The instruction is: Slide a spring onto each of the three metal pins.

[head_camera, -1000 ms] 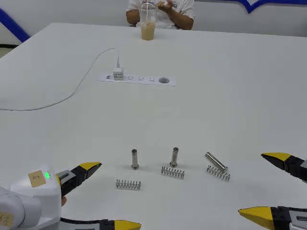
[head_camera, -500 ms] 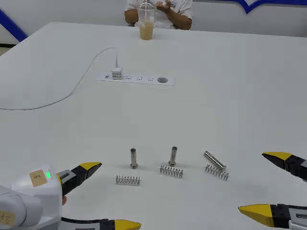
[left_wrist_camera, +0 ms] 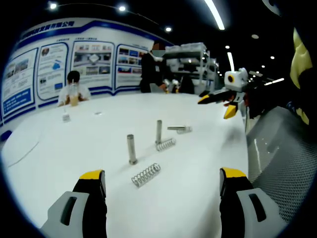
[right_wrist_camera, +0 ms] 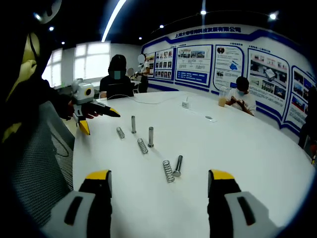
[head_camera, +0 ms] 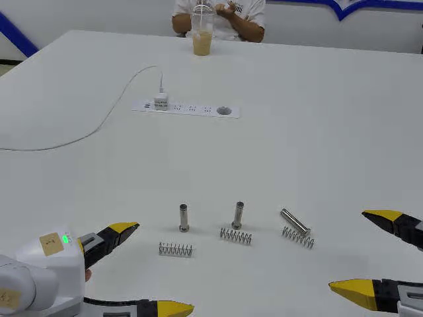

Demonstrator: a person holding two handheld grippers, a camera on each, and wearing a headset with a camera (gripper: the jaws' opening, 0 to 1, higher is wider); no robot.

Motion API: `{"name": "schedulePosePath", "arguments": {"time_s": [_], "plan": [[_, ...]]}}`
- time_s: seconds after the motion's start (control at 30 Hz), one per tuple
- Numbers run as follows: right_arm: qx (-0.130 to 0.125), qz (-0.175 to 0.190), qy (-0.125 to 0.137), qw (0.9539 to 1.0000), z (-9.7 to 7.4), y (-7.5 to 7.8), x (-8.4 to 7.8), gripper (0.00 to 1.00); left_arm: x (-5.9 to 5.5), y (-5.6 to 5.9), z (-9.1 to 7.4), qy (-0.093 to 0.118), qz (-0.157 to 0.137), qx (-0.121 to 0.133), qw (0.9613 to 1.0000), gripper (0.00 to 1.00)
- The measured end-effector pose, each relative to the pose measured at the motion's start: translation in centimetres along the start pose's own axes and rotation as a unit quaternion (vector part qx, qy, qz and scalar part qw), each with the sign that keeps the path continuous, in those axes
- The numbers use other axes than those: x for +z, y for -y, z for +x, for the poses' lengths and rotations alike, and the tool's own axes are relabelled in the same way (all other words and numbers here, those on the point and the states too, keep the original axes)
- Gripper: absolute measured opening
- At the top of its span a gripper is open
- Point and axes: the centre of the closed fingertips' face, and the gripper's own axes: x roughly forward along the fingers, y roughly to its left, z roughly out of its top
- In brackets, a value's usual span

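In the head view the frame cut off both tools. The yellow-tipped black left hand-held gripper lost part of its lower jaw and its white body to the bottom edge. The yellow-tipped black right hand-held gripper showed only its two jaw ends at the right corner. Each stood wide open, jaws well apart, holding nothing and touching none of the parts. Whether they rested on the broad white worktop or hung above it could not be told.

Between them, nearest, three short wire coil springs lay flat, their turns too fine to count: the left spring, the middle spring and the right spring. Just behind them, the short silver metal left pin and the matching middle pin stood upright on their wider ends. The right pin lay on its side at a slant, just beside the right spring; whether the two touched was unclear. Every pin was bare.

Farther off lay a flat white power strip with a small white plug in it, its thin white cable running out past the left edge. At the far edge stood a clear plastic cup of beige drink. Behind it sat a person in a white shirt, cut off by the top of the frame.
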Motion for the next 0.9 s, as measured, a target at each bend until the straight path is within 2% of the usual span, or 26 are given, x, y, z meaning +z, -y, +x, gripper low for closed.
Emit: {"name": "schedulePosePath", "arguments": {"time_s": [0.3, 0.9], "plan": [[-0.006, 0.006, -0.009, 0.9999, -0.1, 0.4, -0.2, 0.79, -0.1, 0.0, 0.0, 0.001, -0.001, 0.0, 1.0, 0.97], [-0.02, 0.003, -0.019, 0.9996, 0.7, 2.1, 1.0, 0.73, 0.2, -0.1, 0.0, 0.005, -0.001, 0.001, 1.0, 0.97]]}}
